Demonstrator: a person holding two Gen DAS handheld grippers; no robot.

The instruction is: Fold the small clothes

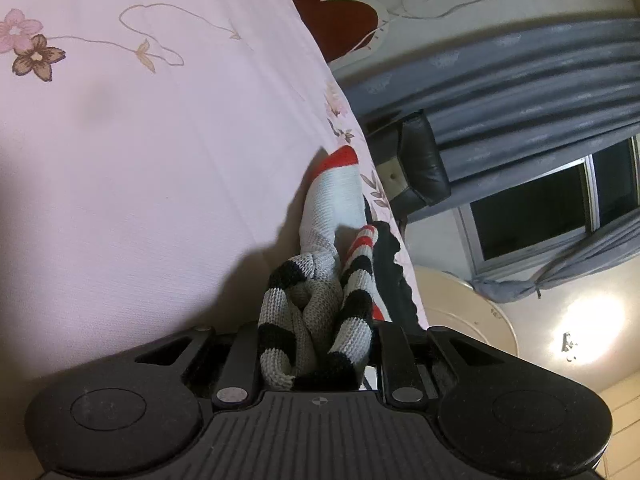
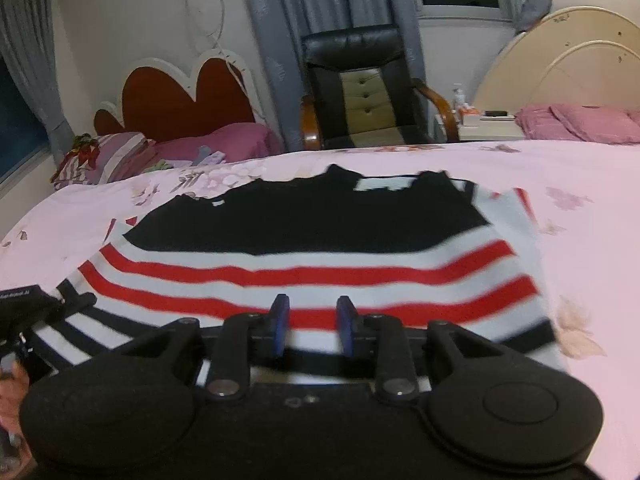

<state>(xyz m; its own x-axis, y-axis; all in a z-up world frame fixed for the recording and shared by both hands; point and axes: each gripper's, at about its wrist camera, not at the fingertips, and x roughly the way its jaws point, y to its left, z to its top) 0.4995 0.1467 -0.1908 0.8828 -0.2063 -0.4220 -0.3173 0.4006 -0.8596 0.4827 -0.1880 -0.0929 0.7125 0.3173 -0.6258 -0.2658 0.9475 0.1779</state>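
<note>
**Striped knit bunched in left jaws, right gripper hovering over the hem**

Knit fabric is filling the left gripper (image 1: 316, 344): a bunched sleeve of the striped sweater (image 2: 316, 264), in grey-white and black bands, is sitting clamped between the narrow jaws, and the fingers themselves are hidden behind the wad. Beyond the bunch, the sleeve is running up to a red cuff and lying on the pink floral bedsheet (image 1: 140, 160). The left wrist view is rolled, so the bed is appearing tilted and the window is sitting sideways at the right.

In the right wrist view the sweater is lying spread flat on the sheet, black upper part farthest from the camera, red and white stripes nearer, black-and-white hem stripes nearest. The near hem is cut off by the gripper body. The whole frame is motion-blurred, so stripe edges are smearing.

The right gripper (image 2: 314, 326) is pointing down over the lower stripes, blue pads (image 2: 280, 320) standing narrowly apart with only the cloth surface showing through the gap; whether they are touching the fabric is unclear. At the left edge, part of the left gripper and a hand (image 2: 14, 384) are showing, mostly cropped.
</note>
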